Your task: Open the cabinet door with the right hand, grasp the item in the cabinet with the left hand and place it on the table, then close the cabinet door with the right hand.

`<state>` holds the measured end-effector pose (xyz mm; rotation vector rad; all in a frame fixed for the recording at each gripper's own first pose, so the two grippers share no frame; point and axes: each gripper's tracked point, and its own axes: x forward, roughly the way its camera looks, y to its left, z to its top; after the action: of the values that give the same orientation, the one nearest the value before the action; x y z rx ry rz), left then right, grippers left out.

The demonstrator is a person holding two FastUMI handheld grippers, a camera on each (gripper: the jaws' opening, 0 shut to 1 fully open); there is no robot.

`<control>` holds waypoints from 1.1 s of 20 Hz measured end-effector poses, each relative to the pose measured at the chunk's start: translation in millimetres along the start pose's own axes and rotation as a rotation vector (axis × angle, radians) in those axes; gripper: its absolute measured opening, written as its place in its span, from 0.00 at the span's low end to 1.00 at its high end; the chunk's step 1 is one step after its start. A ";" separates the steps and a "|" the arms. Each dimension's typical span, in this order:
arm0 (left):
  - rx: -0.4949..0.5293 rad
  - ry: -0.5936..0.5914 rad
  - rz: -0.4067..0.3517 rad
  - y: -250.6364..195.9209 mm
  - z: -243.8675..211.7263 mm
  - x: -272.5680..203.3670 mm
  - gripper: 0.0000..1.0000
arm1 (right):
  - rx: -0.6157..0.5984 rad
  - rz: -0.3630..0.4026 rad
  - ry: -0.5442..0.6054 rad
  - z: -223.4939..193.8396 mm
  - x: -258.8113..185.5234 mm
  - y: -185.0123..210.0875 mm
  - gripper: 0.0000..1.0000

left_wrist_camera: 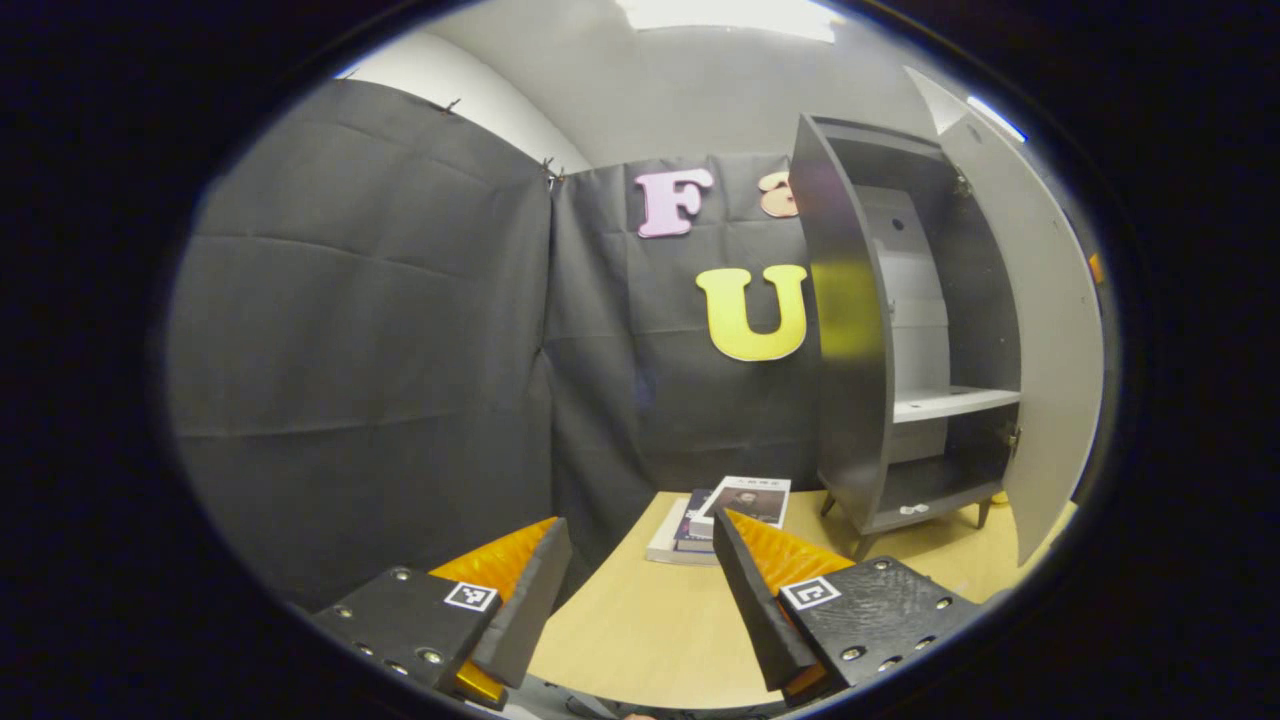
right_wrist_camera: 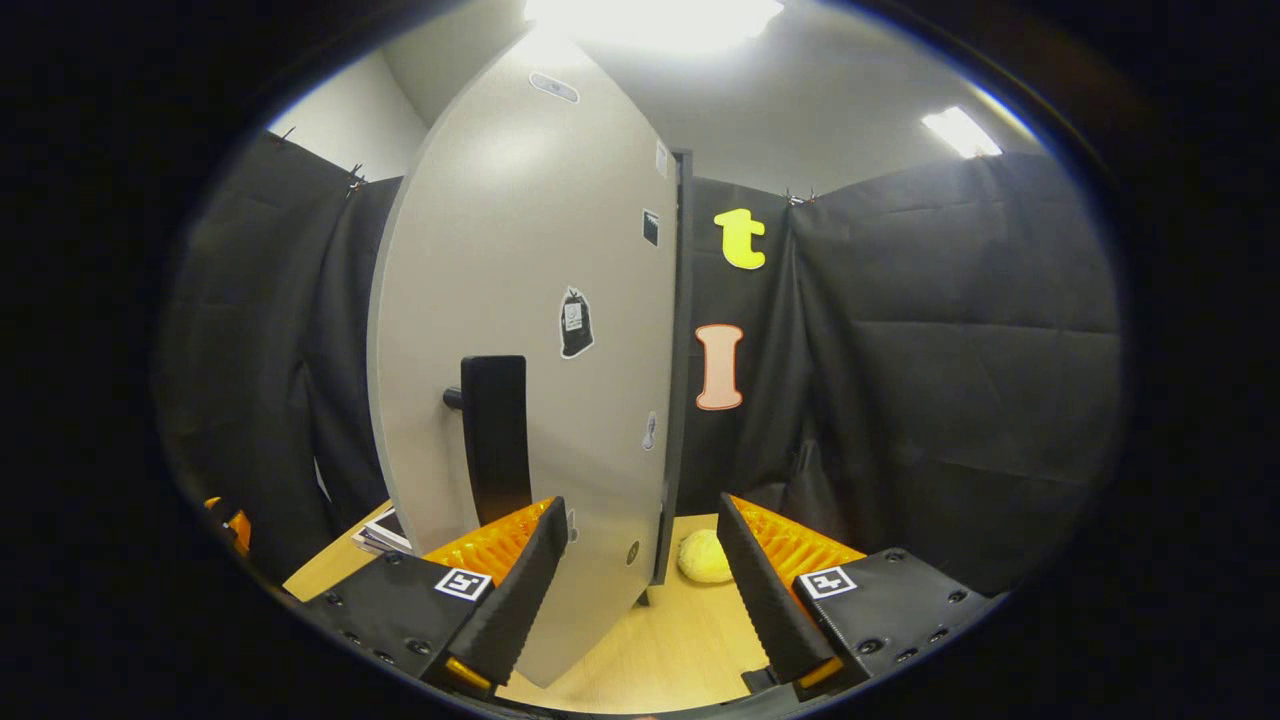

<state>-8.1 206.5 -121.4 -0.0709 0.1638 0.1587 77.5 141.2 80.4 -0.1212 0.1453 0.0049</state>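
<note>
Cabinet door (right_wrist_camera: 520,330) stands open, both the left gripper (left_wrist_camera: 640,590) and right gripper (right_wrist_camera: 640,590) have fingers apart and empty, books (left_wrist_camera: 722,510) lie on the surface (left_wrist_camera: 640,640).

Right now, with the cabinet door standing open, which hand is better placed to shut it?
Probably the right. The right gripper, jaws open, has the door and its black handle close ahead. The left gripper, also open, faces into the cabinet from farther back over the table.

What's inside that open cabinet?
The cabinet holds a bare white shelf and a small white thing on its floor. Its side wall hides the left part.
</note>
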 end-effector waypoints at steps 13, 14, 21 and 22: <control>0.008 -0.004 0.035 35.7 6.2 -11.3 0.87 | -0.018 0.175 -0.028 5.4 36.3 93.5 0.92; 0.007 -0.005 0.032 35.7 7.5 -10.0 0.87 | -0.015 0.183 -0.029 4.0 36.0 97.8 0.96; -0.001 -0.030 0.002 4.8 20.0 -6.5 0.87 | -0.015 0.181 -0.024 -3.0 30.8 82.4 0.97; 0.000 -0.029 -0.010 -5.4 21.6 -4.9 0.87 | -0.007 0.180 -0.028 -3.9 30.1 76.8 0.97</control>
<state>-8.6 202.3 -98.9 -0.0694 0.1343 0.1499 105.7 216.8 63.0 -0.1150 0.1279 0.1860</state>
